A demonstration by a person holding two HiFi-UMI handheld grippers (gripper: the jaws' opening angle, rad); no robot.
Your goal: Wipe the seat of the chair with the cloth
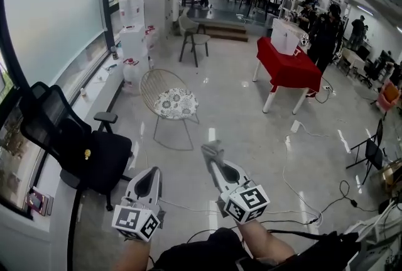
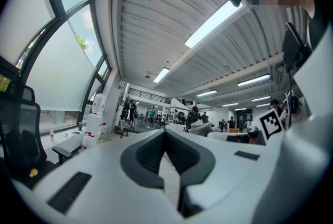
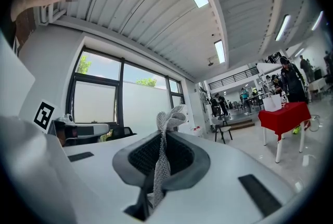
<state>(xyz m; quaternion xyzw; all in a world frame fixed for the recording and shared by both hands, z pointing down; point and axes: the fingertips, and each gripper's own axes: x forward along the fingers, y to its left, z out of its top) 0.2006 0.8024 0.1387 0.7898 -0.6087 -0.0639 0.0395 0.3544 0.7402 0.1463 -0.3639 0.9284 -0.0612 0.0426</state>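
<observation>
- Pinching the cloth (image 3: 162,158) between its jaws, the right gripper (image 1: 211,158) points forward, forearm low.
- Left gripper (image 1: 152,173), jaws together and empty, is held alongside.
- Wire chair (image 1: 164,84) stands ahead, well apart from both.

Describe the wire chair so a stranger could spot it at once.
Follow the window wall on the left, past the black office chair. The wire chair stands alone on the floor; only it has a round wire back and patterned cushion.
</observation>
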